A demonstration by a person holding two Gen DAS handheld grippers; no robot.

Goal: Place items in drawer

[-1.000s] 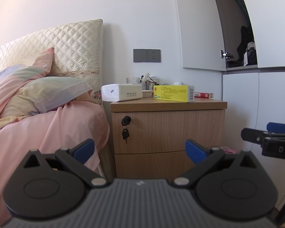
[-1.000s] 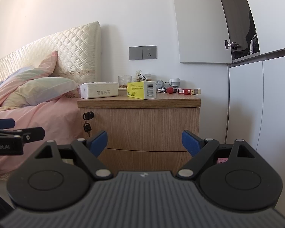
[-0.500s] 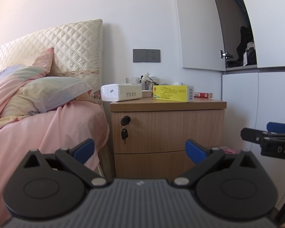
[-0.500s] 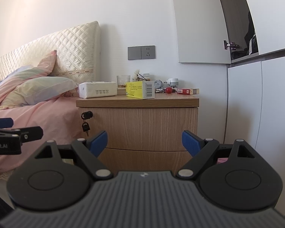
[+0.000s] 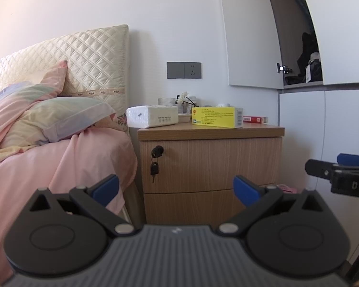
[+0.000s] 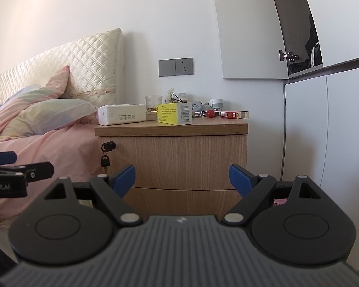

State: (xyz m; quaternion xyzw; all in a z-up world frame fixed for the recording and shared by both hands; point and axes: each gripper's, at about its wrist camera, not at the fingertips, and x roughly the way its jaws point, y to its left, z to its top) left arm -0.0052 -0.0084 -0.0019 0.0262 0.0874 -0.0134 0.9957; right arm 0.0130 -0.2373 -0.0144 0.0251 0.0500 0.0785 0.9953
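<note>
A wooden nightstand (image 5: 210, 165) (image 6: 174, 157) with two shut drawers stands ahead, a key (image 5: 153, 168) hanging from the top drawer's lock. On its top lie a yellow box (image 5: 215, 117) (image 6: 174, 113), a white tissue pack (image 5: 153, 119) (image 6: 122, 114), a red packet (image 5: 255, 119) (image 6: 232, 114) and a red ball (image 6: 210, 113). My left gripper (image 5: 176, 190) is open and empty, well short of the drawers. My right gripper (image 6: 182, 179) is open and empty too, at a similar distance. Each one shows at the edge of the other's view.
A bed with pink sheet (image 5: 47, 167) and pillows (image 5: 52, 119) borders the nightstand's left side. White wardrobe doors (image 6: 328, 143) stand to its right, with an open upper compartment (image 5: 301, 47). A glass (image 6: 153, 101) and small clutter sit at the back of the nightstand top.
Both grippers have drifted very slightly; the right wrist view shifted a little to the right. Both stay open and nothing on the nightstand moved.
</note>
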